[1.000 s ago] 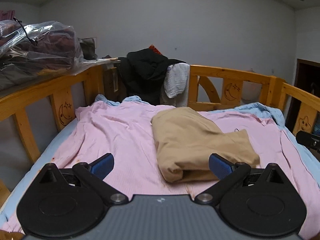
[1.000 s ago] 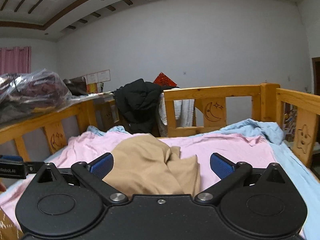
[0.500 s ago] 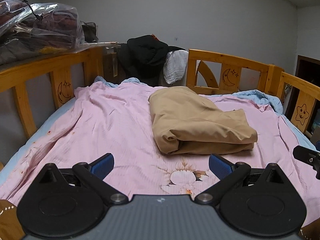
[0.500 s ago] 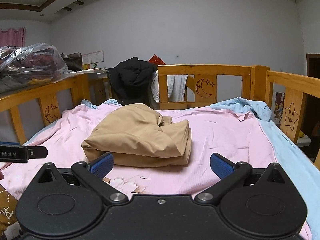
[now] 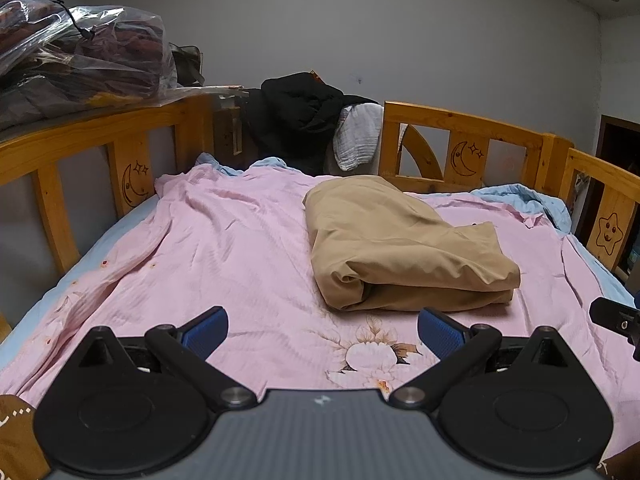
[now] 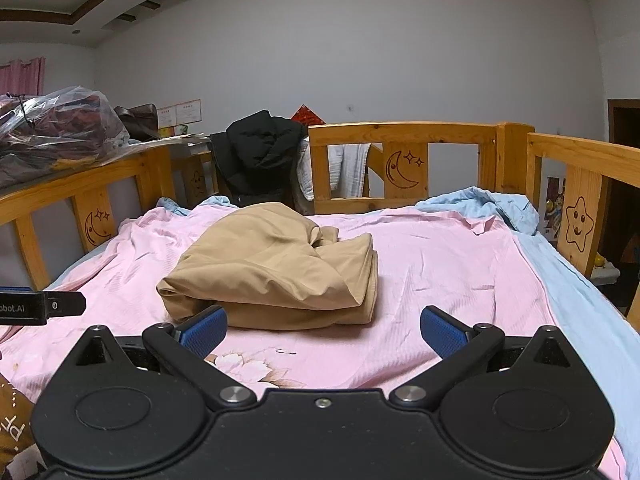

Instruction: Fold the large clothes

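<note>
A tan garment [image 5: 400, 244] lies folded in a thick bundle on the pink sheet [image 5: 240, 248] in the middle of the bed; it also shows in the right wrist view [image 6: 276, 268]. My left gripper [image 5: 322, 330] is open and empty, held above the near part of the bed, short of the bundle. My right gripper [image 6: 322, 330] is open and empty, also short of the bundle. The left gripper's tip [image 6: 40, 307] shows at the left edge of the right wrist view, and the right gripper's tip [image 5: 616, 318] at the right edge of the left wrist view.
Wooden bed rails [image 6: 404, 132] with moon and star carvings enclose the bed. A black jacket [image 5: 300, 116] and a white cloth [image 5: 356, 140] hang over the far rail. A plastic bag of clothes [image 5: 76, 56] sits on a shelf at left. A blue sheet [image 6: 560, 280] lies along the right side.
Both grippers have drawn back and risen from the tan bundle, which now lies farther ahead on the bed. Both stay open and empty.
</note>
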